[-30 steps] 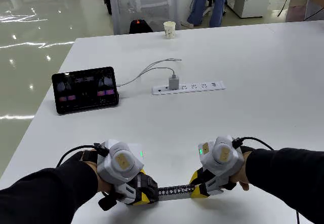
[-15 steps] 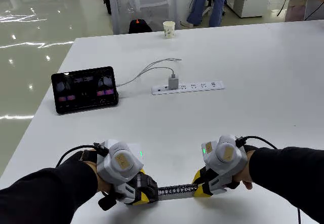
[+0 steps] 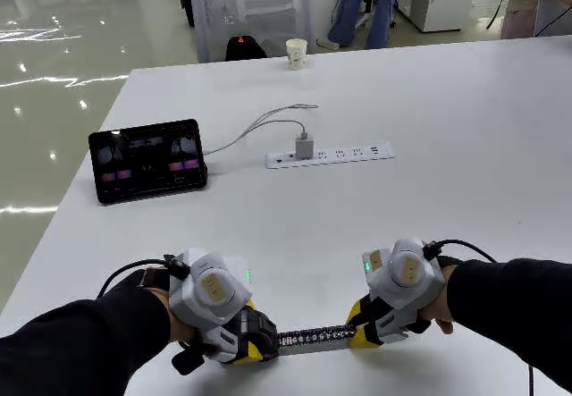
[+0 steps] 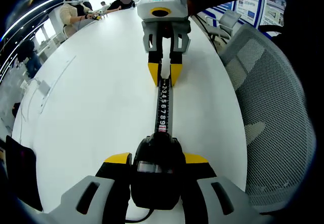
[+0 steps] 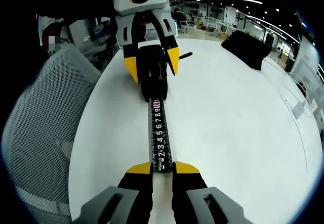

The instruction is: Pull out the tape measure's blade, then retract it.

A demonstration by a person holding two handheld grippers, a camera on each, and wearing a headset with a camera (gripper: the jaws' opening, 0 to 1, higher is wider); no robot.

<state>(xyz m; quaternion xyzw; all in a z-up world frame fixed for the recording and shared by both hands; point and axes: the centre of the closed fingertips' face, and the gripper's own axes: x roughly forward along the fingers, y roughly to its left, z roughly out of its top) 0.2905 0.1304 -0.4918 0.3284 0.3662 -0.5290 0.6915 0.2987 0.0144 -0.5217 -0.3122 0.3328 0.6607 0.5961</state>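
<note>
head view high above the table (image 3: 447, 101); gripper views low, face to face along the blade (image 4: 163, 107)

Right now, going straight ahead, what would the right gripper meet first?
Probably the tape measure's case, held in the left gripper, straight along the blade that the right gripper pinches.

Blade (image 5: 160, 133): black digits 2 3 4 5 6 7 8 9 in single row along strip, read in right gripper view, rising toward case (image 5: 152, 70). Red-printed mark follows 9 (too blurred to read). Left gripper view: same row, 3 to 9 legible, start of row unclear. Head view: digits on blade too small to read. Posters (image 4: 255, 6) on wall, left gripper view: print illegible. Tablet (image 3: 147, 159): coloured tiles on screen, no legible words.
</note>
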